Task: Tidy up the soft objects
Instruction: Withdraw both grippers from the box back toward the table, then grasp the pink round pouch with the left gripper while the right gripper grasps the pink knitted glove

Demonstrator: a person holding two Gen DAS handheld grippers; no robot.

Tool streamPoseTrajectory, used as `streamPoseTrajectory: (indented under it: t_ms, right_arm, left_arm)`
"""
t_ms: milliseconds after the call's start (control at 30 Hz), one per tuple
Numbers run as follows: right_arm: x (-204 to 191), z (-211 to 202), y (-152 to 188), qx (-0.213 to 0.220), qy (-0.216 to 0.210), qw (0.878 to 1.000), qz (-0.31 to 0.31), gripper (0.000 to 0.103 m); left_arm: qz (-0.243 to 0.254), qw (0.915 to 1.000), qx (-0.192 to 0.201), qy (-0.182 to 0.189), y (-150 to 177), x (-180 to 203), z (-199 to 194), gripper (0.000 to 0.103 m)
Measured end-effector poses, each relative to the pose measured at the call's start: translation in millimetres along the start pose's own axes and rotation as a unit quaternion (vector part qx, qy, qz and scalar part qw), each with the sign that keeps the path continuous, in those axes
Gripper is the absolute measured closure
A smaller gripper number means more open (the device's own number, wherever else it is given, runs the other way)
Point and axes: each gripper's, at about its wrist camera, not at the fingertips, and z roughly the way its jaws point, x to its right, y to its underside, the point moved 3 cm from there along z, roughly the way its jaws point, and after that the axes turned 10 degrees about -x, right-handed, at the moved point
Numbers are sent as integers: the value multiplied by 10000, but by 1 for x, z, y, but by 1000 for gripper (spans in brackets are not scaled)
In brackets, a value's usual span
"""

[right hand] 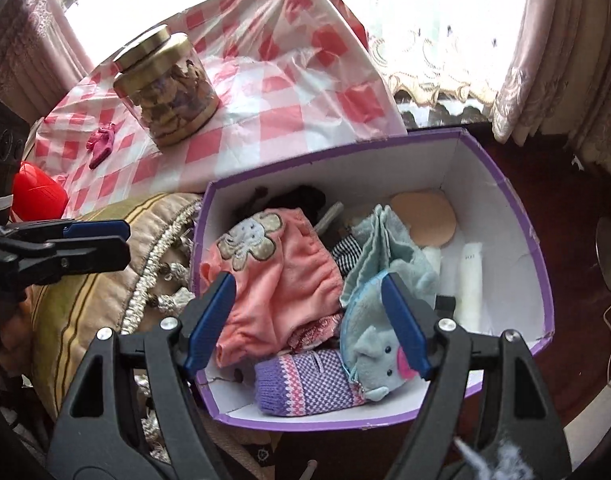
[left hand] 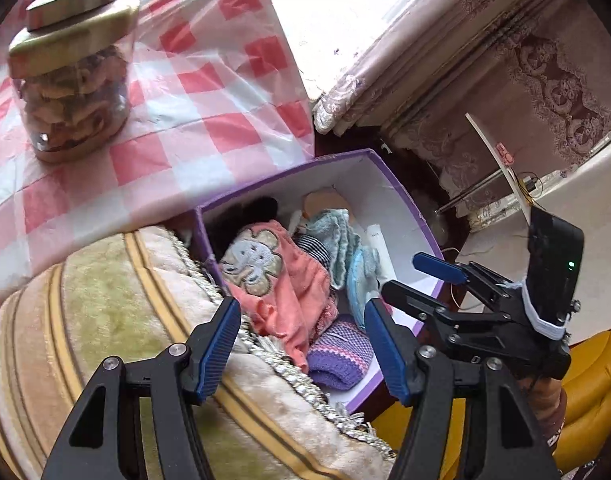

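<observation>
Soft things sit piled in the purple cardboard box with white inside (right hand: 501,216): a pink cloth with a grey elephant patch (right hand: 281,264), a purple knitted sock (right hand: 305,380) at the near end, and a light blue plush pouch with an animal face (right hand: 381,356) on the right. The right claw (right hand: 307,320) hangs over them, wide open, holding nothing. The left claw (left hand: 301,344) is open and empty too, above the striped tasselled cushion (left hand: 105,312). Trouble could come if a claw pinches two cloths together, or bumps the box wall and tips it off the cushion. The glass jar with gold lid (right hand: 169,84) on the checked tabletop (right hand: 305,92) looks safely far.
</observation>
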Motion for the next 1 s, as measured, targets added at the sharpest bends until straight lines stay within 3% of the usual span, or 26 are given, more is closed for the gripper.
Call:
streamPoseTrajectory:
  t_ms: [200,433,667,800,867,1000]
  right_arm:
    - [-56,-30,-33,622,136,9947,-808,25]
    - [-139,-43,-78,971,-125,9811,-1670,25]
    - [-233,-40,-117,1088,-487,9620,-2457,25]
    - [-282,-26,-141,1090,-575,9518,-2808,20]
    - [-303,-17,-155,1092,-633,9489,-2893,19]
    - [-337,5,-179,1053,-757,9453,-2992,17]
  left_arm:
    - [-523,9943,746,-546,-2,-64,-54,38]
    - [-1405,9743,1252,-1239,0,-166,-106,38]
    - [-2138,9416,1806,-1872,-17,-249,-165,38]
    - [-2508,9175,2142,-2224,-36,-291,-201,27]
    - [-2695,9054,2286,-2352,-47,-310,-216,26]
    - [-2910,8889,2429,-2572,-65,-343,-238,22]
